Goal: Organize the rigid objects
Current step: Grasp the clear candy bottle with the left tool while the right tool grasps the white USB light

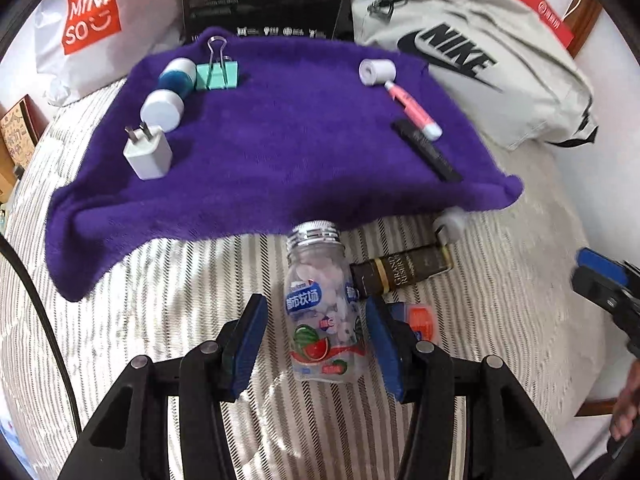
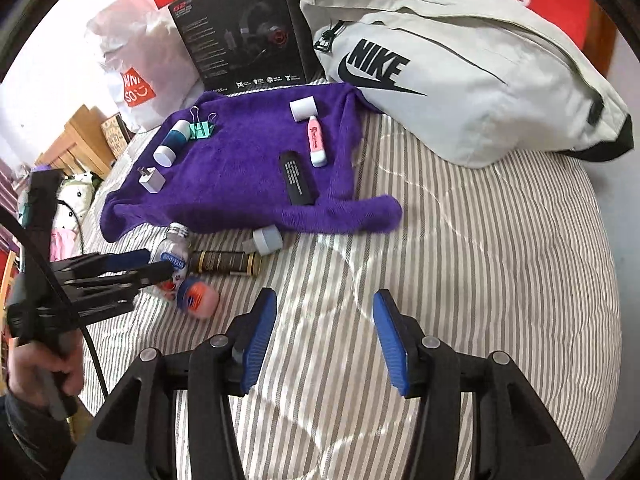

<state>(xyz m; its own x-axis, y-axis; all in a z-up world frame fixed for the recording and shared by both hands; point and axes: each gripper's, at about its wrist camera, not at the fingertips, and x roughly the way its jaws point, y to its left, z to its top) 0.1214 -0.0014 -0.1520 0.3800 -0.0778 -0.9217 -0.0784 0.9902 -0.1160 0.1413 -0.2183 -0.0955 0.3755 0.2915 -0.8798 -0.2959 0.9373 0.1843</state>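
Observation:
A clear candy bottle with a silver cap and watermelon label lies on the striped bed between the fingers of my open left gripper; the pads stand beside it, apart from its sides. It also shows in the right wrist view. A dark tube and an orange-capped jar lie just right of it. A purple towel holds a white charger, teal bottle, green binder clip, white roll, pink highlighter and black stick. My right gripper is open and empty over bare bedding.
A white Nike bag lies at the back right. A black headset box and a Miniso bag stand behind the towel. A small grey-capped bottle lies at the towel's front edge.

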